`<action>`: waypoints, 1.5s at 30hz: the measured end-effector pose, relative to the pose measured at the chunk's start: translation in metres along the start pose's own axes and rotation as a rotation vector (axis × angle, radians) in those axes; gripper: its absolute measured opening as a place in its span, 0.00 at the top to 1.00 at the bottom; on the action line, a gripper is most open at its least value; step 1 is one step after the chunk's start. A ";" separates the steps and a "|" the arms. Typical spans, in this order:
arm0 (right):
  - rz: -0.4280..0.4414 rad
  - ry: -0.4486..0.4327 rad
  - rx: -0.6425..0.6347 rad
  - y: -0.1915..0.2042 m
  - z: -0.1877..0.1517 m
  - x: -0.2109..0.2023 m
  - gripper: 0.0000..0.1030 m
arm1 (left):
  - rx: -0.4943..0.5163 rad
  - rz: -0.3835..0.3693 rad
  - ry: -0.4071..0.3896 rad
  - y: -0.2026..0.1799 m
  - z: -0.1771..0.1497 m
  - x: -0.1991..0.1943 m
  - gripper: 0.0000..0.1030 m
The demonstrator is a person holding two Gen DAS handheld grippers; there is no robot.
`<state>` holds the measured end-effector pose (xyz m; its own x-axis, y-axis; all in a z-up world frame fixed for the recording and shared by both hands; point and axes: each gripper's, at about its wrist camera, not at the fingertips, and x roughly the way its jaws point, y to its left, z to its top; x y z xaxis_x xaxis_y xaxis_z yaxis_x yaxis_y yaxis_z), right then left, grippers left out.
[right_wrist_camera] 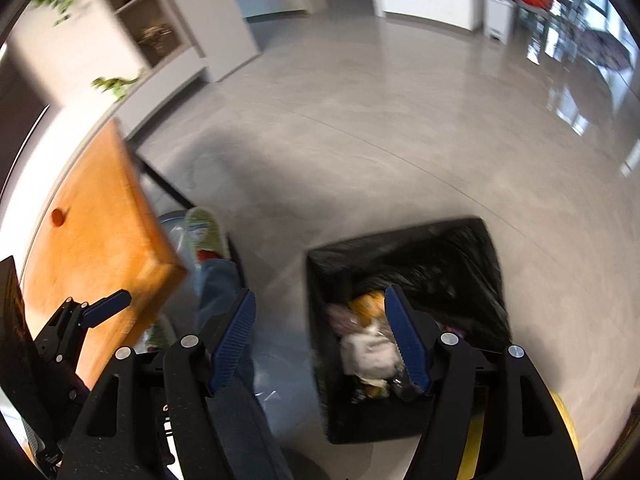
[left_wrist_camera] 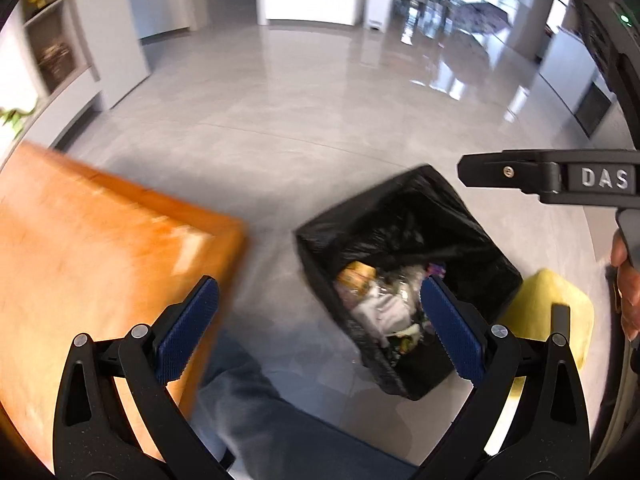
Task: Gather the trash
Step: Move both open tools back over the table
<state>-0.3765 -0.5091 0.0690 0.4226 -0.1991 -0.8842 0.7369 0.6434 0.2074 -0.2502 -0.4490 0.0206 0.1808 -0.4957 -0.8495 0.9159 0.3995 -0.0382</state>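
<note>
Both grippers hang with jaws apart, holding nothing: the left gripper (left_wrist_camera: 318,312) and right gripper (right_wrist_camera: 320,336) sit above the floor (left_wrist_camera: 280,120). The black-lined bin (left_wrist_camera: 404,272) stands beside the orange surface (left_wrist_camera: 92,240), with what looks like crumpled wrappers (right_wrist_camera: 368,344) inside.

I see a glossy, crinkled black plastic bag (left_wrist_camera: 404,216) lining the bin, with crumpled paper (left_wrist_camera: 384,308) inside. The table (left_wrist_camera: 80,240) looks like smooth orange-brown wood, and the grey floor (left_wrist_camera: 300,100) is polished and reflective. My claw pads (left_wrist_camera: 452,332) are ribbed blue rubber on matt black plastic.
</note>
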 end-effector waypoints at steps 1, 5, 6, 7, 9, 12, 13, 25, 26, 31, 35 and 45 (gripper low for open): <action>0.016 -0.003 -0.024 0.015 0.004 0.001 0.33 | -0.022 0.014 -0.007 0.011 -0.002 -0.005 0.06; 0.059 -0.014 -0.100 0.061 0.016 0.003 0.28 | -0.101 0.072 -0.032 0.051 -0.010 -0.026 0.06; 0.065 -0.017 -0.121 0.072 0.018 0.003 0.26 | -0.120 0.088 -0.039 0.061 -0.013 -0.031 0.06; 0.071 -0.023 -0.151 0.088 0.021 0.003 0.25 | -0.136 0.100 -0.043 0.069 -0.015 -0.036 0.06; 0.086 -0.035 -0.193 0.113 0.024 0.002 0.19 | -0.177 0.131 -0.060 0.090 -0.022 -0.049 0.06; 0.123 -0.048 -0.250 0.148 0.026 0.004 0.15 | -0.243 0.182 -0.084 0.121 -0.036 -0.066 0.06; 0.140 -0.048 -0.273 0.162 0.027 0.006 0.15 | -0.264 0.199 -0.089 0.132 -0.041 -0.072 0.06; 0.278 -0.011 -0.491 0.298 0.009 0.036 0.03 | -0.587 0.373 -0.131 0.244 -0.134 -0.140 0.06; 0.292 -0.004 -0.506 0.309 0.006 0.038 0.03 | -0.617 0.391 -0.135 0.253 -0.143 -0.147 0.06; 0.337 0.002 -0.580 0.357 -0.009 0.052 0.03 | -0.717 0.477 -0.153 0.280 -0.180 -0.175 0.06; 0.362 0.008 -0.658 0.398 -0.029 0.067 0.03 | -0.796 0.553 -0.169 0.300 -0.210 -0.191 0.06; 0.312 -0.003 -0.762 0.452 -0.058 0.108 0.03 | -0.954 0.651 -0.157 0.343 -0.267 -0.190 0.06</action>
<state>-0.0283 -0.1971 0.0428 0.5512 0.0710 -0.8314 0.0252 0.9945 0.1016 -0.0658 -0.0120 0.0283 0.6209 -0.0470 -0.7825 0.0047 0.9984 -0.0563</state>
